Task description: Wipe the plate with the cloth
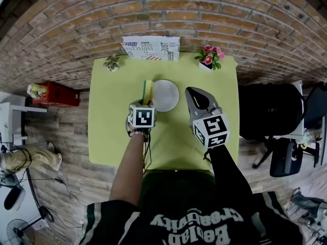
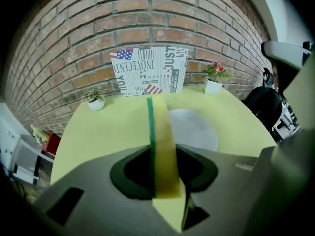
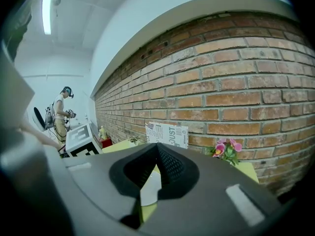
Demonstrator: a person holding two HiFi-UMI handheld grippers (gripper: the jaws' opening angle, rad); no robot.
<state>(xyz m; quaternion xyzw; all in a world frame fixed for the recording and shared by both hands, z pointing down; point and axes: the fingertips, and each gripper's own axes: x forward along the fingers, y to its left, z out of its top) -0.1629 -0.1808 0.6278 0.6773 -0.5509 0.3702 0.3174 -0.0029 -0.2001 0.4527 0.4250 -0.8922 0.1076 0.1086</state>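
A white plate (image 1: 165, 95) lies on the yellow-green table (image 1: 112, 131), slightly behind its middle. My left gripper (image 1: 146, 99) is shut on a yellow sponge with a green scouring side (image 1: 147, 90), held on edge just left of the plate. In the left gripper view the sponge (image 2: 160, 146) stands upright between the jaws of the left gripper (image 2: 162, 170), with the plate (image 2: 193, 129) beyond it to the right. My right gripper (image 1: 192, 93) hovers right of the plate, apart from it. Its jaws meet at the tips of the right gripper (image 3: 157, 151) with nothing held; the plate (image 3: 149, 187) shows below.
A printed newspaper board (image 1: 150, 47) leans on the brick wall at the table's back. A small green plant (image 1: 112, 62) stands back left and a pink flower pot (image 1: 210, 57) back right. On the floor are a red box (image 1: 55, 94) and a black chair (image 1: 270, 111).
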